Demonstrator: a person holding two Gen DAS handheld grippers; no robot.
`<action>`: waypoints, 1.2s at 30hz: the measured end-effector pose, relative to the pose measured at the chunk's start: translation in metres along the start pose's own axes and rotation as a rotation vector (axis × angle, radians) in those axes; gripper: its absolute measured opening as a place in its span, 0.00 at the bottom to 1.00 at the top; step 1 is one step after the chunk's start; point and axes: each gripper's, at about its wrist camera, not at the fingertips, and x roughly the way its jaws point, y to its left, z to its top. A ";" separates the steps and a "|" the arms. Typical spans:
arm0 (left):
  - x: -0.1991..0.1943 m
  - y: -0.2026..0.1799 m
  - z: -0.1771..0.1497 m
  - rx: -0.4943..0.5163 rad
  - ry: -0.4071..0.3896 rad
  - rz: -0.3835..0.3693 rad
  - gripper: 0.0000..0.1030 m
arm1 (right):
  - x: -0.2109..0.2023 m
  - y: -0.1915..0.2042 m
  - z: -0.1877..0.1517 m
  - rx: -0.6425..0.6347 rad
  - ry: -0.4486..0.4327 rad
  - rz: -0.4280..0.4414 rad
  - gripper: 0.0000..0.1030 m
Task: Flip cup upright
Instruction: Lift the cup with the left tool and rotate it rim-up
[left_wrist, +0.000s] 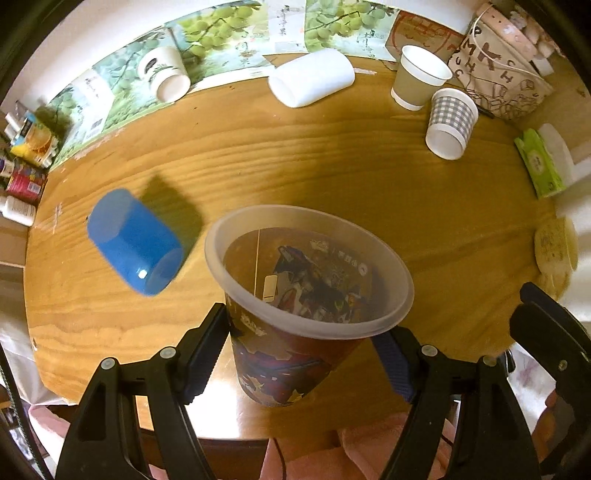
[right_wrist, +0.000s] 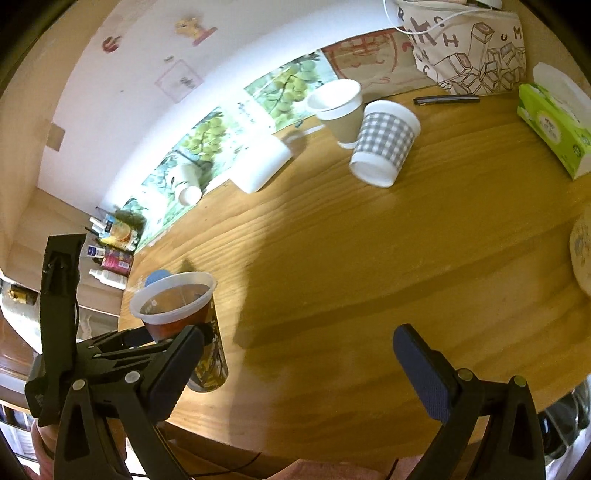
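Note:
A translucent plastic cup with a cartoon print stands mouth-up near the table's front edge, between the fingers of my left gripper. The left pad presses its side; the right pad sits under the rim, contact unclear. The cup also shows at the left of the right wrist view, held by the left gripper. My right gripper is open and empty over bare wood at the front of the table.
A blue cup lies on its side to the left. At the back, a white printed cup, a white tumbler and a checkered cup lie on their sides; a brown paper cup stands upright. A green tissue box sits right.

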 end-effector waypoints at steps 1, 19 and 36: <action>-0.001 0.001 -0.002 0.006 -0.006 -0.012 0.77 | -0.002 0.004 -0.006 0.000 -0.004 -0.001 1.00; -0.004 0.054 -0.068 -0.045 0.019 -0.083 0.77 | -0.014 0.063 -0.094 -0.094 -0.036 -0.066 1.00; 0.021 0.066 -0.075 -0.115 0.078 -0.142 0.77 | -0.007 0.087 -0.118 -0.221 0.046 -0.119 1.00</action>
